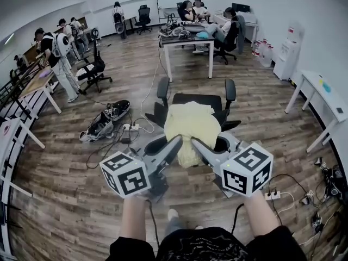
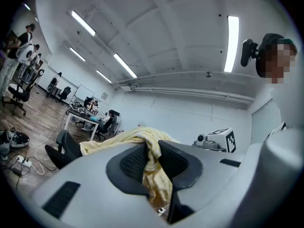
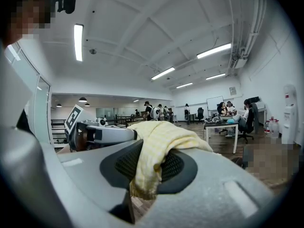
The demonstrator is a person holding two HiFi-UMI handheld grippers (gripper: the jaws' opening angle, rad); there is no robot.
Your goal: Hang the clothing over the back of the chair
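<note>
— What are the two grippers holding?
— The same yellow cloth (image 1: 191,126). The left gripper (image 2: 151,152) is nearly closed on a bunched fold of it. Right beside it, the right gripper (image 3: 146,169) is pinched just as narrowly on another fold.
— Where does the cloth lie?
— It spreads forward from the jaws over the near part of the black office chair (image 1: 197,98). The armrests show to either side.
— And beyond that?
— A white desk (image 1: 190,41) with people (image 1: 191,10) seated at it.
</note>
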